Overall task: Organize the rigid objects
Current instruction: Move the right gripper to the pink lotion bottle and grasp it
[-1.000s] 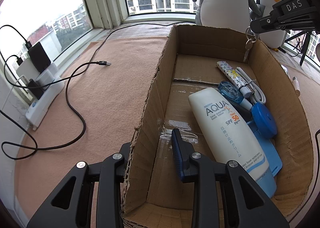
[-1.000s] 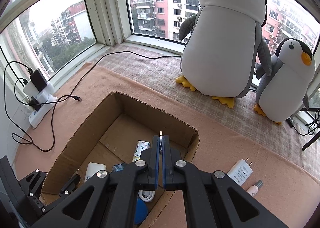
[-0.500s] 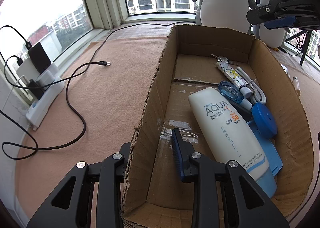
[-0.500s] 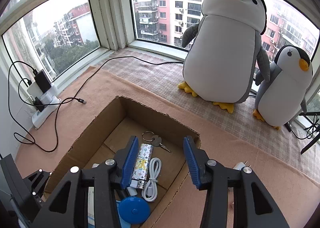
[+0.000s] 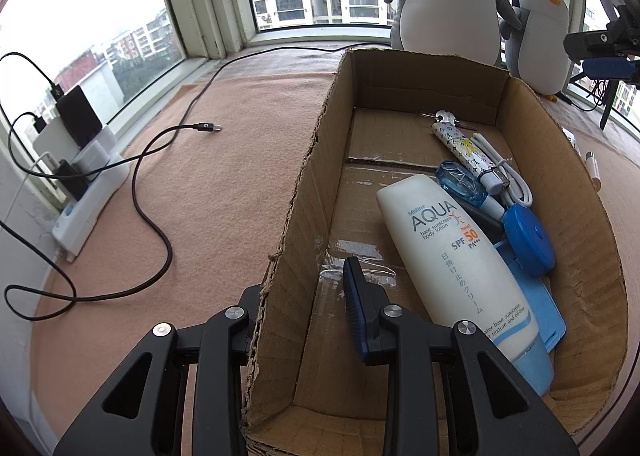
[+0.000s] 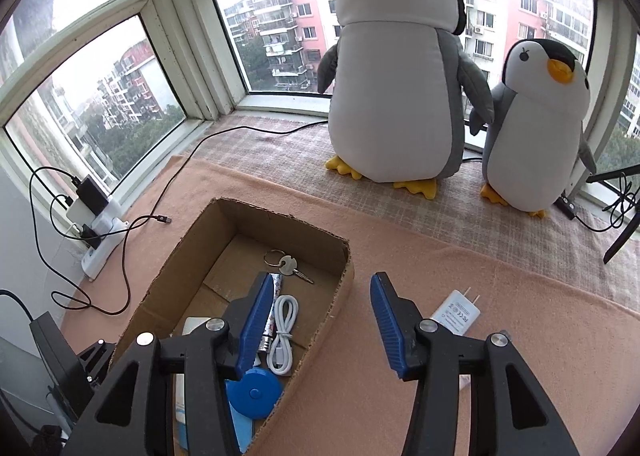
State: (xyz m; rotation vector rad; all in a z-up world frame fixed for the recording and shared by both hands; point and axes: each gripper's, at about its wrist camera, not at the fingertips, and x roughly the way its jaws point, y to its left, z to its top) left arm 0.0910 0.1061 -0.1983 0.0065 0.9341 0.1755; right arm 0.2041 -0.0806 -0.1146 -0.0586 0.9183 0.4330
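keys dropped in the box, charger next

the keys [image 6: 286, 266] lie on the floor of the cardboard box [image 6: 344, 256] at its far end, just beyond the patterned tube [image 5: 460, 146] and the white cable [image 6: 282, 330]. the right gripper [image 6: 320, 320] hangs over the box's right rim in the lower middle of the frame; its fingers [image 6: 384, 312] have just been opening and nothing sits between them, so this reads as the moment after a release. the left gripper [image 5: 304, 292] is clenched on the box's left wall, one finger outside and one [image 5: 354, 296] inside, steadying it.

the sunscreen bottle [image 5: 452, 252], a blue round case [image 5: 528, 238] and a clear blue dispenser [image 5: 460, 184] are already packed along the right side of the box. still outside it, the white charger plug [image 6: 456, 312] lies on the cloth at the right of the right wrist view. the likely next move is to swing the right gripper over to that plug, come down across its narrow sides and close.

the surface is a window ledge under a peach blanket [image 5: 224, 176], with a checked cloth further back. two plush penguins [image 6: 396, 68] stand against the glass, a power strip [image 5: 88, 196] with trailing black cables sits at the left, and apartment blocks show outside.
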